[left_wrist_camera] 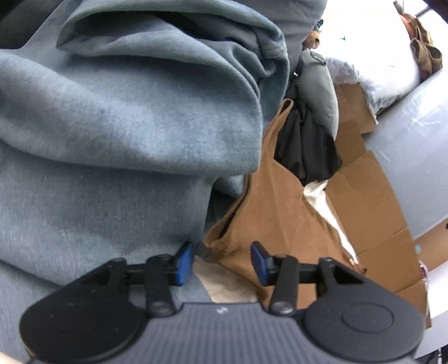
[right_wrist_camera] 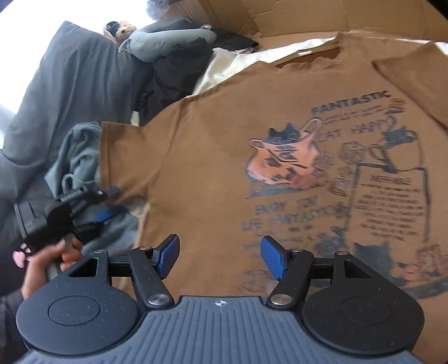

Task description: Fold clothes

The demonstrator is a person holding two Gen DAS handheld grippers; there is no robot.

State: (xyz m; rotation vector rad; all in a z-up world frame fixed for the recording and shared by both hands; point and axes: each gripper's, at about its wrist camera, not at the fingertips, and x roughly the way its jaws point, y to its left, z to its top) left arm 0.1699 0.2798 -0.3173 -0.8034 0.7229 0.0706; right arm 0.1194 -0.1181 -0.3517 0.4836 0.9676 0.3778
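**Both grippers parted over a brown printed T-shirt**

Right gripper (right_wrist_camera: 219, 259) hangs over the lower front of the brown T-shirt (right_wrist_camera: 212, 156), its blue pads spread wide with nothing between them; they look clear of the cloth, though the view does not settle whether the tips touch it. That shirt lies spread flat, print side up (cats, a bag and the word FANTASTIC in dark ink), on flattened cardboard (right_wrist_camera: 294, 16), with a strip of cream fabric (right_wrist_camera: 224, 65) showing past its collar edge.

Left gripper (left_wrist_camera: 221, 260) is also unclenched, its jaws standing less far apart than the right one's, and holds nothing. Its left pad (left_wrist_camera: 184, 260) sits right against the edge of a blue-grey sweatshirt (left_wrist_camera: 112, 126), which is bunched in thick folds and fills most of the left wrist view; whether the pad presses on it is not clear. Between the pads shows the sleeve end of the brown shirt and a pale surface below it.

From the right wrist view, the left gripper (right_wrist_camera: 107, 214) appears at the shirt's sleeve, held by a hand (right_wrist_camera: 42, 266) with painted nails, with the blue-grey sweatshirt crumpled just beside that sleeve.

Beyond the shirt lie a black garment (left_wrist_camera: 305, 148) and a grey padded cushion (left_wrist_camera: 319, 92), touching one another. A dark grey pillow (right_wrist_camera: 72, 92) sits past the sweatshirt.
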